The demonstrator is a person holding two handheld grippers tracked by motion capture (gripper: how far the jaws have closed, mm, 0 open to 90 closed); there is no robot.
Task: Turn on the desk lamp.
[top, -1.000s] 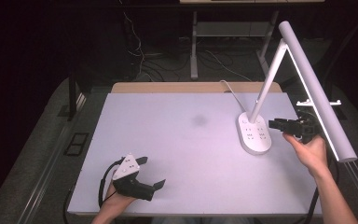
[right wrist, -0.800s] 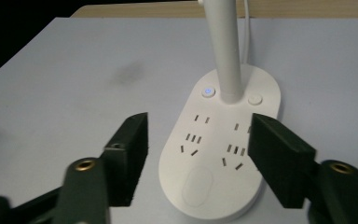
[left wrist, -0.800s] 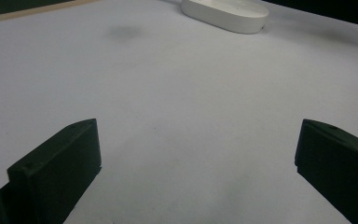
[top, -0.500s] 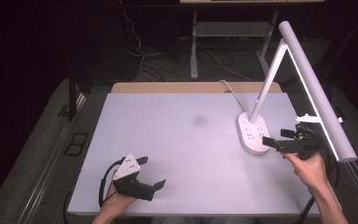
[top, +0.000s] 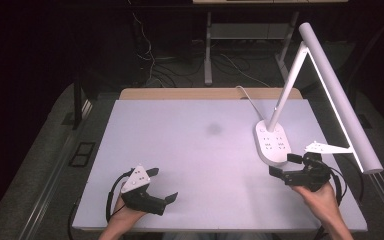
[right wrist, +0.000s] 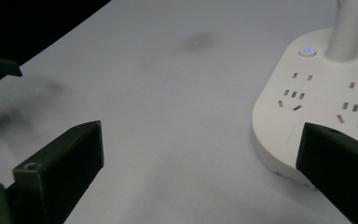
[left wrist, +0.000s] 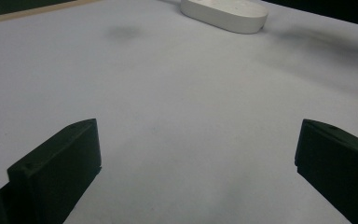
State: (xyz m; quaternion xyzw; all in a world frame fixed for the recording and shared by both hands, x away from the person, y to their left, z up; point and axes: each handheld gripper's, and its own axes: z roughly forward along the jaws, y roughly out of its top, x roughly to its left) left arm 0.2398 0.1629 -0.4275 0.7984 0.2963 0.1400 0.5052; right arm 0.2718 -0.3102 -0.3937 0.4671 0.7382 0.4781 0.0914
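Since the earlier frame, my right gripper (top: 283,167) dropped beside the lamp base (top: 272,141), its fingers opening wide, holding nothing. Left gripper (top: 161,186) rests on the desk (top: 190,150), fingers wide, empty.

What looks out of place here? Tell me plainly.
Little stands out: a faint dark smudge marks the white table left of the lamp base. The lamp stands upright, undamaged; nothing looks spilled.

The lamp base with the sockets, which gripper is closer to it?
Right. The right gripper sits open just beside the lamp base; the left gripper is far across the table.
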